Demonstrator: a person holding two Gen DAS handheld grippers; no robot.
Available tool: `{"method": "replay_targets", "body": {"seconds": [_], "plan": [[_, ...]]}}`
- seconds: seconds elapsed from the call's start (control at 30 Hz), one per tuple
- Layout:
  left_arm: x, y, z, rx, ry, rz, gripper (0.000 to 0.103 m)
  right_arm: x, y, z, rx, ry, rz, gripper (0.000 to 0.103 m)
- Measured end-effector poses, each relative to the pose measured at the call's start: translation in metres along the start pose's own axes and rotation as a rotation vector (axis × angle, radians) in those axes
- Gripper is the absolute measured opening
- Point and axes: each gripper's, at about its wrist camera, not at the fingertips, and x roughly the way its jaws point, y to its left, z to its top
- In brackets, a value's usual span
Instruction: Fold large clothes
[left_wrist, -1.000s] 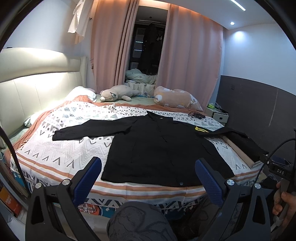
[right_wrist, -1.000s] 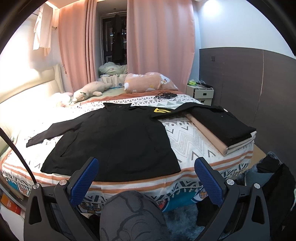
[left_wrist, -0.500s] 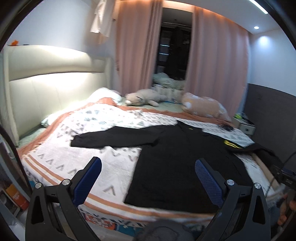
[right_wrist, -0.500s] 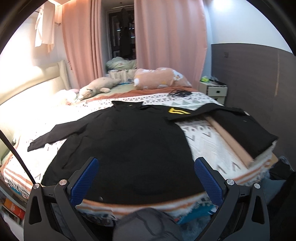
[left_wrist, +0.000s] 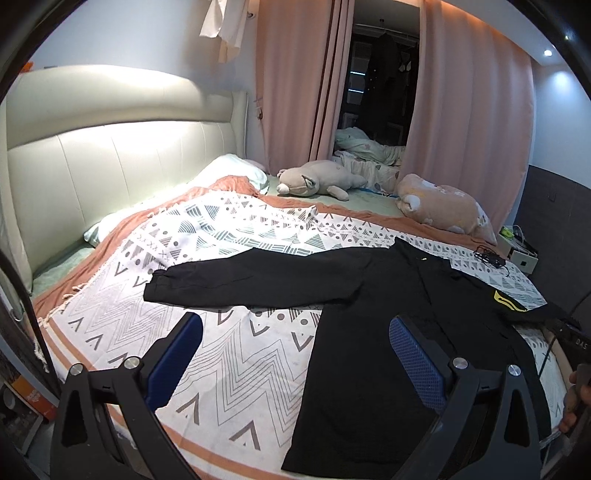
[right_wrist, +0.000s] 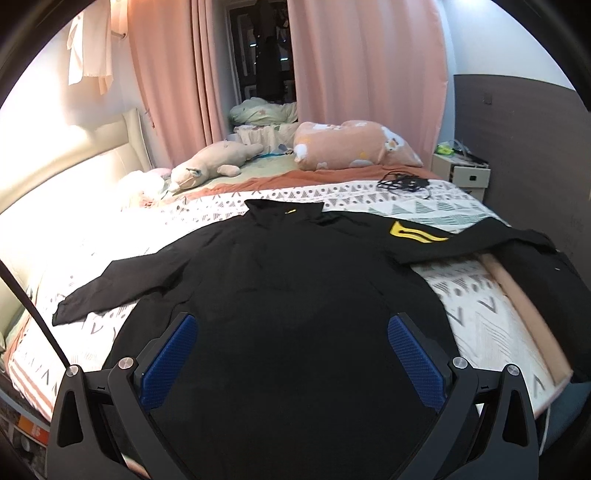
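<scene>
Left claw (left_wrist: 295, 354) spread wide, empty, right claw (right_wrist: 291, 354) likewise, over black jacket (right_wrist: 295, 288)

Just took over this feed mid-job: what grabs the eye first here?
A large black jacket lies spread flat, sleeves out, across the patterned bedspread, a yellow emblem near one shoulder. Both open tongs, left and right, hang over its near half. Two plush toys lie by the pink curtains.
</scene>
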Motion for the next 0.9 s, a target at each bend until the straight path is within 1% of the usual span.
{"method": "replay_targets", "body": {"seconds": [0.13, 0.3, 0.4, 0.5, 0.53, 0.63, 0.73, 0.77, 0.87, 0.9], "plan": [[0.025, 0.014, 0.009, -0.038, 0.015, 0.016, 0.103, 0.034, 0.003, 0.018, -0.006, 0.018, 0.031, 0.103], [0.065, 0.037, 0.015, -0.083, 0.076, 0.024, 0.103, 0.08, 0.007, 0.041, -0.02, 0.037, 0.073, 0.103], [0.089, 0.055, 0.018, -0.124, 0.103, 0.048, 0.103, 0.109, 0.008, 0.055, -0.013, 0.041, 0.096, 0.103], [0.112, 0.074, 0.022, -0.171, 0.126, 0.058, 0.103, 0.139, 0.014, 0.07, -0.046, 0.053, 0.118, 0.103], [0.121, 0.081, 0.023, -0.181, 0.133, 0.076, 0.103, 0.149, 0.016, 0.076, -0.06, 0.055, 0.127, 0.103], [0.146, 0.102, 0.027, -0.212, 0.165, 0.117, 0.1, 0.172, 0.025, 0.088, -0.09, 0.053, 0.144, 0.103], [0.17, 0.124, 0.026, -0.27, 0.205, 0.127, 0.097, 0.197, 0.034, 0.098, -0.114, 0.061, 0.172, 0.103], [0.177, 0.131, 0.026, -0.285, 0.215, 0.14, 0.092, 0.203, 0.036, 0.1, -0.119, 0.065, 0.181, 0.1], [0.207, 0.155, 0.02, -0.337, 0.259, 0.175, 0.09, 0.229, 0.043, 0.106, -0.135, 0.095, 0.207, 0.093], [0.217, 0.165, 0.016, -0.361, 0.278, 0.182, 0.087, 0.237, 0.045, 0.108, -0.14, 0.106, 0.211, 0.092]]}}
